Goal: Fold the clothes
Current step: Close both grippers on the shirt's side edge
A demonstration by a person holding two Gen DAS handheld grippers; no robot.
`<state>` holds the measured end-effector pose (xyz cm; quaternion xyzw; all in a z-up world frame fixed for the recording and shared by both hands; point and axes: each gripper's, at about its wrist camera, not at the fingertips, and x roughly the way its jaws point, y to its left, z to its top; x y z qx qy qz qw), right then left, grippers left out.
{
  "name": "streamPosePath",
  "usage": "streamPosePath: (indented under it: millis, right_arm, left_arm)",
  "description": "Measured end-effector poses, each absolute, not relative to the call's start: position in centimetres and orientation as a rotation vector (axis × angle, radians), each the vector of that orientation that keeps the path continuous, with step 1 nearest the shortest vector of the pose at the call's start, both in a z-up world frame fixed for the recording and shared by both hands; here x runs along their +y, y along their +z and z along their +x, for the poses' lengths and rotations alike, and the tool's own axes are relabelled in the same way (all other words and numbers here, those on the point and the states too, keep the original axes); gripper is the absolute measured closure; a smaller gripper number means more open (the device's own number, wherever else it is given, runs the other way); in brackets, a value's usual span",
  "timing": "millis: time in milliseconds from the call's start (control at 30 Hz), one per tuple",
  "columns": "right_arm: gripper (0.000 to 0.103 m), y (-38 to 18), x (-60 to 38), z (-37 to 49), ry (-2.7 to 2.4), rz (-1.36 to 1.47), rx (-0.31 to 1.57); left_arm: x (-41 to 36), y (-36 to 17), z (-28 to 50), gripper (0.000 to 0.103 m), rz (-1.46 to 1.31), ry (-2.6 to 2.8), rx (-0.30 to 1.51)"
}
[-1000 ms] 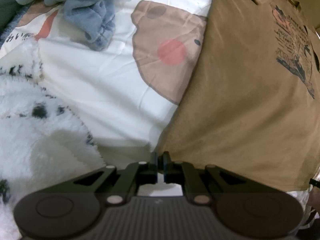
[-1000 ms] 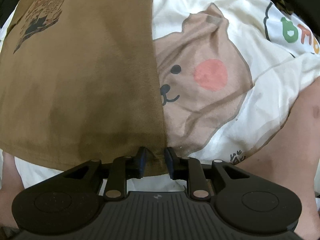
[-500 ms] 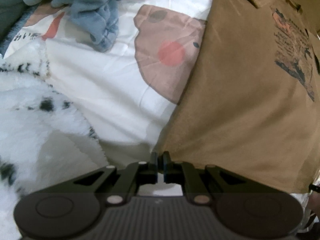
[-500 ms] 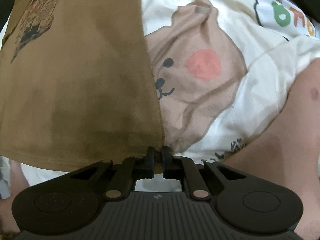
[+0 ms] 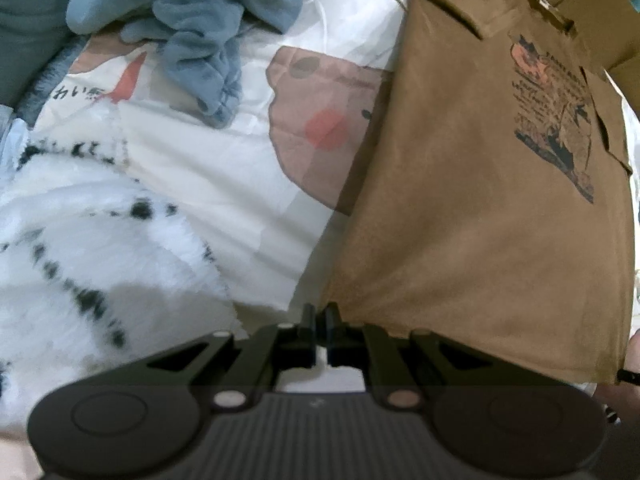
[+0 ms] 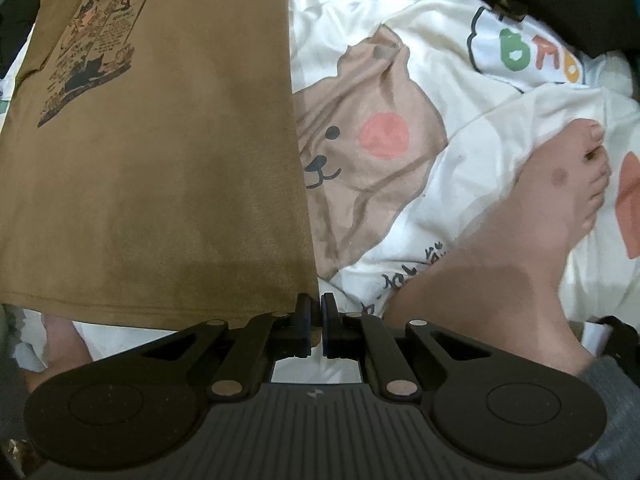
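Left wrist view: left gripper [image 5: 320, 314] has its jaws together on the near left hem corner of the brown T-shirt [image 5: 480, 200], cloth puckering in fine creases toward the pinch.
Right wrist view: right gripper [image 6: 315, 304] is clamped the same way on the near right hem corner of the shirt [image 6: 160, 160], the side edge running straight away from the fingertips.
Where the shirt lies: print side up on a white cartoon bedsheet [image 5: 224, 168], collar at the far end, hem nearest both cameras.
Why both corners: judged from the matching grips, the hem is held at its two ends so that the bottom can be carried up toward the collar as one even edge, without sagging in the middle.
Print: a dark graphic block [image 6: 88, 52] sits on the far half, so a bottom-to-top fold would likely cover it.
Around the work: a blue fleece garment [image 5: 200, 40] and a white spotted fluffy blanket [image 5: 80, 248] sit left of the shirt, apart from it; a person's bare foot [image 6: 560, 184] rests on the sheet to the right, clear of the fabric.
Stage: an early fold, by the look of it, with most of the shirt flat.
Risk: a thin hem could slip from one pinch and skew the fold.
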<state>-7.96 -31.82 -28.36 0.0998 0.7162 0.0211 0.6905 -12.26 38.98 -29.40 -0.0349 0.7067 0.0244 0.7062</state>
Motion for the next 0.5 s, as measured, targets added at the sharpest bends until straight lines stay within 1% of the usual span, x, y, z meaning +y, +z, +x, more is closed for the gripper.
streamPosePath:
  millis: [200, 500]
  right_arm:
    - [0.101, -27.0, -32.0, -7.4, 0.04, 0.21, 1.599]
    - [0.101, -26.6, -31.8, -10.5, 0.063, 0.21, 1.667]
  left_arm:
    - [38.6, -27.9, -12.6, 0.099, -0.037, 0.026, 1.574]
    - [39.6, -27.5, -14.4, 0.099, -0.018, 0.023, 1.62]
